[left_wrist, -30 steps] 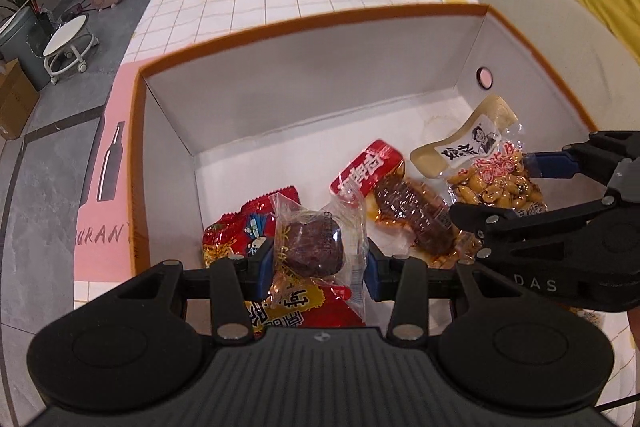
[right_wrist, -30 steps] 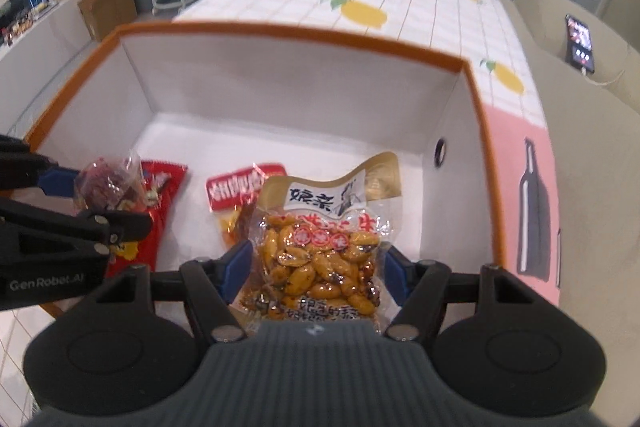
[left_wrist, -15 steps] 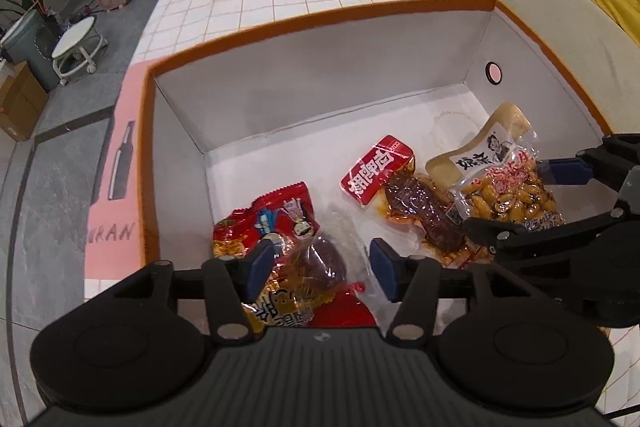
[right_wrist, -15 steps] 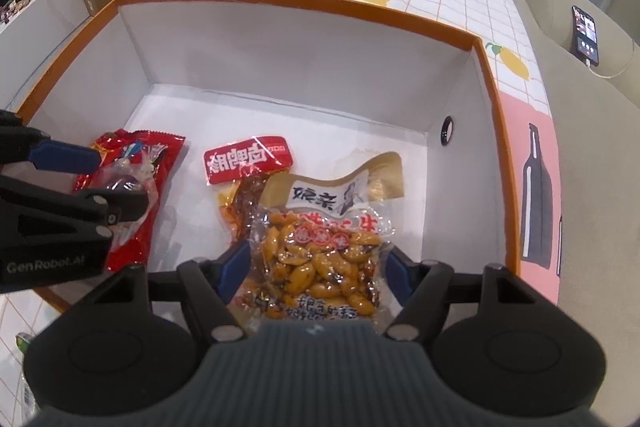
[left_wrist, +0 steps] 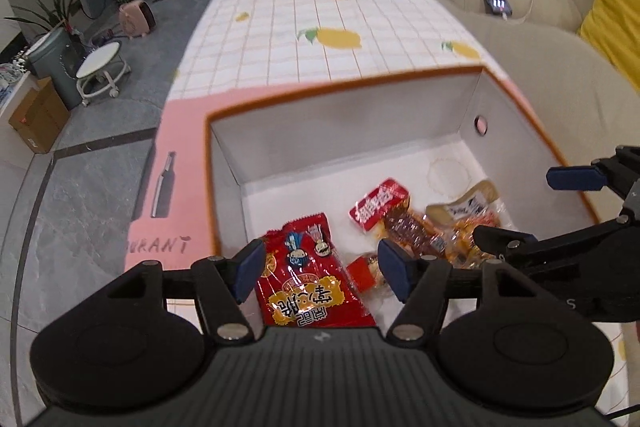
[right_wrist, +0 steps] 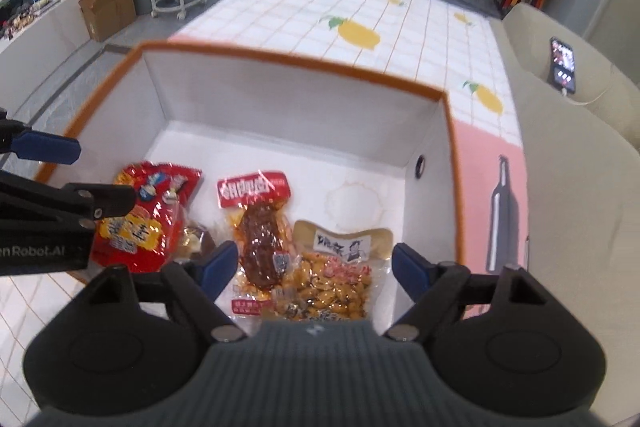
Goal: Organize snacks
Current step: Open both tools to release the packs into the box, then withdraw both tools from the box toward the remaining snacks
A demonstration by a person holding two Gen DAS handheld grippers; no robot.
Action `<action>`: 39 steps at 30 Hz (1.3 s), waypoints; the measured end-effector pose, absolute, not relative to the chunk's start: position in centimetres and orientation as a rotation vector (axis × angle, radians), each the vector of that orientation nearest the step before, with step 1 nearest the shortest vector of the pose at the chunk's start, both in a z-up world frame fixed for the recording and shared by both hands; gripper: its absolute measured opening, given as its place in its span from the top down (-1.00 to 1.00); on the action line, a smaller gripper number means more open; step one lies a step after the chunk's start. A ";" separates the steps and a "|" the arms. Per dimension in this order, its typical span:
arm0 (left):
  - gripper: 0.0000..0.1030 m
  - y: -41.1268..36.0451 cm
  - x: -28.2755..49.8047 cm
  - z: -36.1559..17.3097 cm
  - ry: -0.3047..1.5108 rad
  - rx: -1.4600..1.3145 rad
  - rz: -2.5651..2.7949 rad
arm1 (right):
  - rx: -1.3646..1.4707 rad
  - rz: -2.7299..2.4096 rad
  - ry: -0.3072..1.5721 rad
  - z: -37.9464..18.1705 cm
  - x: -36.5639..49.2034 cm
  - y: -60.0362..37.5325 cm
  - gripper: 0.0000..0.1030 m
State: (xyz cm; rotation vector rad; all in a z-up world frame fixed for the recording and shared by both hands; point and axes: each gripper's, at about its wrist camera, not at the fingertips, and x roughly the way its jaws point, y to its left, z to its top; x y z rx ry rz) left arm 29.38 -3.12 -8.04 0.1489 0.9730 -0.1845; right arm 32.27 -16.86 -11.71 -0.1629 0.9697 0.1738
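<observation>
Cardboard box [right_wrist: 296, 75]: white inside, orange rim, standing on the bench [right_wrist: 400, 23]; all visible snacks lie on its floor.
Red bag [left_wrist: 310, 277]: flat at the left of the box floor.
Small packet [left_wrist: 370, 269]: partly tucked beside the red bag; contents unclear.
Meat pack [right_wrist: 260, 227]: centre, red label toward the far wall.
Peanut pack [right_wrist: 340, 279]: right of the meat pack, touching it.
Left hand-held gripper [left_wrist: 322, 271]: jaws spread, nothing between them, above the red bag.
Right hand-held gripper [right_wrist: 314, 267]: jaws spread, empty, above the peanut pack.
Step in hand: judged as release complete; both packs deposited.
Next move: judged to call for lifting both grippers out of the box and locating further snacks; none visible outside it.
</observation>
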 end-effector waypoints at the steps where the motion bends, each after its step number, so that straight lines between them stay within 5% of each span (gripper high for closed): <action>1: -0.47 -2.9 28.9 -7.5 0.957 0.138 -0.182 | -0.159 0.171 0.954 -11.2 31.8 -16.9 -0.58; 19: -0.47 -0.8 16.2 -0.6 0.654 -0.003 -0.189 | -0.039 0.088 0.590 -2.8 17.0 -18.7 -0.58; 39: -0.47 -0.7 7.5 -7.3 0.669 0.055 -0.237 | 0.040 0.004 0.473 -9.2 1.2 -18.2 -0.58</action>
